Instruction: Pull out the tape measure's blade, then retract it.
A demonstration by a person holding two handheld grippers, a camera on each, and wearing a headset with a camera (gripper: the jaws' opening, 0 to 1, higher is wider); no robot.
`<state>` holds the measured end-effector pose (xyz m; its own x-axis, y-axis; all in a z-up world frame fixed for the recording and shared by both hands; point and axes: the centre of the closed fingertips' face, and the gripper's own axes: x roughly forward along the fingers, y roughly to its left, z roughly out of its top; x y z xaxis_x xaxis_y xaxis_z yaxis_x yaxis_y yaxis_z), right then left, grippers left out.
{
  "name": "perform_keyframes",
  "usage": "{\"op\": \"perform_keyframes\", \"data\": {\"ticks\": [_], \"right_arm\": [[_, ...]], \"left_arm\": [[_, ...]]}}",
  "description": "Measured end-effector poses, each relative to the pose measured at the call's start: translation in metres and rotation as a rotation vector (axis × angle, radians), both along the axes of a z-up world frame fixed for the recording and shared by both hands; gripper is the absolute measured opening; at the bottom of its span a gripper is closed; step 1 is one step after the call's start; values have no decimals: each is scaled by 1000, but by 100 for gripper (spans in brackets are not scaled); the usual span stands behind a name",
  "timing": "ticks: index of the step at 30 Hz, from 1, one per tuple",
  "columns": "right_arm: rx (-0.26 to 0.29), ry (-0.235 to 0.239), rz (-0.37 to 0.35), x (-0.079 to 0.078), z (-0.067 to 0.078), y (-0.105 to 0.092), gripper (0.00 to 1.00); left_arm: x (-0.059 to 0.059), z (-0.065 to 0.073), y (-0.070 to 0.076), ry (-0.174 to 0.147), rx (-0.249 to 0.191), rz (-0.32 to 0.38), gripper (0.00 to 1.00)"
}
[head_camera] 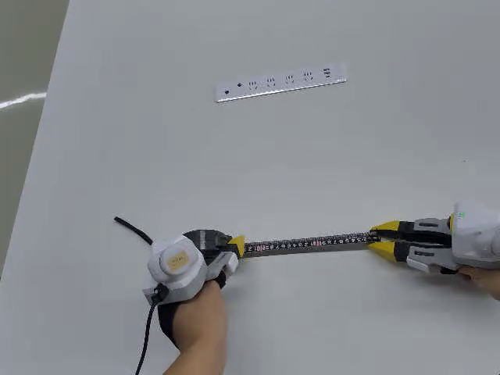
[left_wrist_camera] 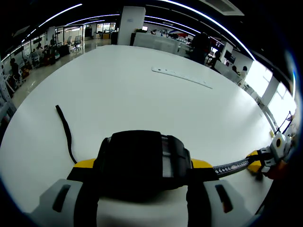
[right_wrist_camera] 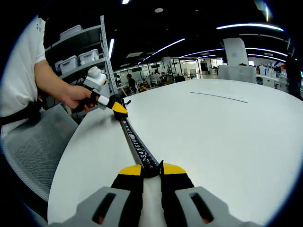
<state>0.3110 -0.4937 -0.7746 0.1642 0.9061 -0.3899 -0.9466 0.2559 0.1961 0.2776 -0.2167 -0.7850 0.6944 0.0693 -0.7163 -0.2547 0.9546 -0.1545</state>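
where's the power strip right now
In the head view the power strip lies flat on the far part of the white table, above centre, well beyond the pulled-out tape blade and apart from it.

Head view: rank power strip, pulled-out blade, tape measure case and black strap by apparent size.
1. power strip: about as long as the blade, but wider.
2. blade.
3. tape measure case: partly covered, so its rank against the strap is unsure.
4. black strap.
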Motion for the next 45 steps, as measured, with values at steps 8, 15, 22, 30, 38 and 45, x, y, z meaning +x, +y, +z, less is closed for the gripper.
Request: {"op": "perform_keyframes", "data": {"ticks": [8, 15, 22, 30, 38, 45], "right_arm": [[-22, -39, 0, 0, 0, 1, 12], [-19, -41, 21, -2, -2, 15, 12], [-13, -50, 46, -1, -2, 30, 12], [1, -41, 61, -1, -2, 39, 12], [6, -32, 67, -3, -1, 45, 12], [12, -31, 76, -5, 0, 52, 12]], "left_arm": [[0, -1, 0, -4, -2, 3, 73], [-1, -2, 0, 0, -2, -3, 73], [-1, -2, 0, 4, -4, -4, 73], [-1, -1, -1, 7, -7, -3, 73], [-1, -1, -2, 7, -7, -3, 73], [-1, -1, -2, 9, -8, -3, 73]]}}
